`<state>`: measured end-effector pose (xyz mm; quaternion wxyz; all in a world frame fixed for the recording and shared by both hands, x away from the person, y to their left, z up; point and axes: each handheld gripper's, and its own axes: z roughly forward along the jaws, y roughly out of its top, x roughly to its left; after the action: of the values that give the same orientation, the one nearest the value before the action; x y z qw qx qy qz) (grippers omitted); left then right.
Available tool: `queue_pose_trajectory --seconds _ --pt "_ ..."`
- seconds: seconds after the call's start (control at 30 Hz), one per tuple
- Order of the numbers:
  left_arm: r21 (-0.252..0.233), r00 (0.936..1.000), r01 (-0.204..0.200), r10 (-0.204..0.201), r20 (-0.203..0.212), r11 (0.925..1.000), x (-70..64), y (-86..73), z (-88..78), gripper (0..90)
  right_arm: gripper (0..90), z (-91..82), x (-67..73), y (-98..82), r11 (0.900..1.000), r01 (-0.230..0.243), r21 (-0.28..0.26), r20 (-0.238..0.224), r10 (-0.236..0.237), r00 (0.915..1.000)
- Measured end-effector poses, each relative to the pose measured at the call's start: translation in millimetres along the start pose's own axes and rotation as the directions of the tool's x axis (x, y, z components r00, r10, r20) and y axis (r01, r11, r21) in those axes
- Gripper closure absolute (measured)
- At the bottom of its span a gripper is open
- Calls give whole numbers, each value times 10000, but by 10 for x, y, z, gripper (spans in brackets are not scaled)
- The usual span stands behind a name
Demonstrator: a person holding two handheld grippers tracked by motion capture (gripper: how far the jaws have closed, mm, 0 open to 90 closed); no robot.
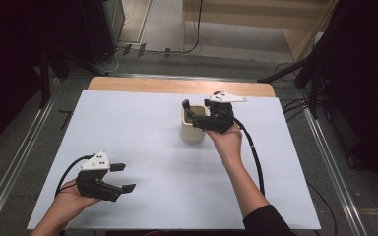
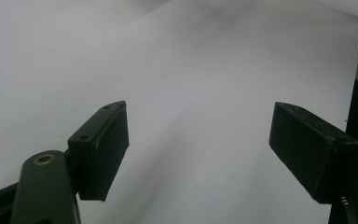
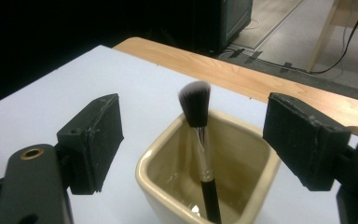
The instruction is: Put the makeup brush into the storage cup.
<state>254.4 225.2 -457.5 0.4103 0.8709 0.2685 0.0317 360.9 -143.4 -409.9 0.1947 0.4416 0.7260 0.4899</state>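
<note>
Cup (image 3: pixel 168 177) holds brush (image 3: pixel 200 140) upright | right hand-held gripper (image 3: pixel 193 140) spread | left (image 2: pixel 198 149) spread

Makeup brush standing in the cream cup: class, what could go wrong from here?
1. The brush leans on the cup rim, bristles up; it may slide or tip sideways.
2. The open right gripper straddles the brush closely; withdrawing carelessly might knock it or the cup.

Wooden table (image 1: pixel 128 84), white sheet (image 1: pixel 142 147) over it, cream cup (image 1: pixel 193 132) on sheet
</note>
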Motion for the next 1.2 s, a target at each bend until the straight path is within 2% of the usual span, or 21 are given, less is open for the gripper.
queue_pose_trajectory --seconds 0.17,0.3,0.77,0.87,1.2 --pt "9 10000 13 -13 0 10000 2 0 2 208 206 -53 25 -27 9998 60 183 -236 -55 9997" --pt "9 10000 -19 19 -9 10000 0 0 2 208 204 -74 39 -44 9977 -17 673 -495 50 9988" --pt "-26 10000 47 -47 -29 10000 8 -3 0 208 206 -208 123 -91 9954 348 888 -986 -260 9948" --pt "-32 10000 48 -48 -26 10000 9 -2 0 208 209 -241 132 -102 9929 491 1087 -1088 -372 9934" --pt "-16 10000 33 -33 -44 10000 12 -4 0 208 209 -297 164 -232 9888 696 1319 -1556 -487 9866"
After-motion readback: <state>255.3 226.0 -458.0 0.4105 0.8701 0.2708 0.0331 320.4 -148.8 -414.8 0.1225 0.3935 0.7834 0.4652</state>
